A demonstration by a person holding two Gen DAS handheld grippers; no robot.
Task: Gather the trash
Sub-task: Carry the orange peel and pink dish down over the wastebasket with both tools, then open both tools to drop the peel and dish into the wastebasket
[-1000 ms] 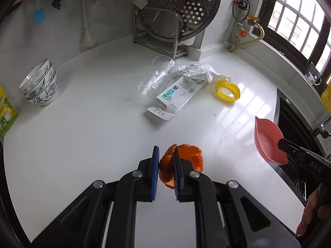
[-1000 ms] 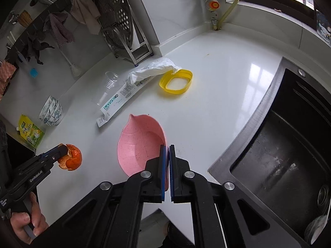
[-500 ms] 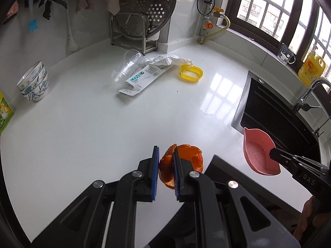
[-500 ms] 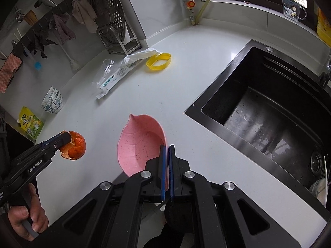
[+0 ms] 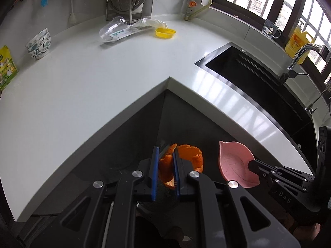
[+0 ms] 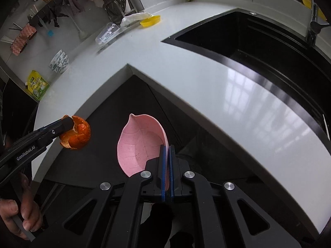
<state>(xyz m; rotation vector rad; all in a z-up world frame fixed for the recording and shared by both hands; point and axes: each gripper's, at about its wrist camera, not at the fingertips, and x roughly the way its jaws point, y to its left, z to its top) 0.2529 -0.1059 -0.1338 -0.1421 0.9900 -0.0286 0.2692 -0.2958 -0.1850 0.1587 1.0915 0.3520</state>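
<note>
My left gripper [image 5: 165, 155] is shut on an orange peel [image 5: 189, 155], held off the counter over the dark space in front of the counter's inner corner; it also shows in the right wrist view [image 6: 77, 134]. My right gripper [image 6: 167, 149] is shut on the rim of a pink leaf-shaped dish [image 6: 140, 140], held just right of the peel [image 5: 235, 163]. On the far counter lie a clear plastic cup [image 5: 110, 29], a printed wrapper [image 5: 121, 34], a crumpled white bag [image 5: 149, 22] and a yellow dish [image 5: 165, 32].
The white L-shaped counter [image 5: 82, 82] wraps around a dark cabinet corner below. A black sink [image 5: 258, 82] with a tap [image 5: 300, 55] lies to the right. Stacked bowls [image 5: 39, 44] and a green-yellow packet [image 5: 6, 68] stand at the left, a metal rack [image 5: 124, 4] at the back.
Both grippers have pulled back off the counter and down in front of its inner corner, still holding the peel and the pink dish. The counter items look farther away.
</note>
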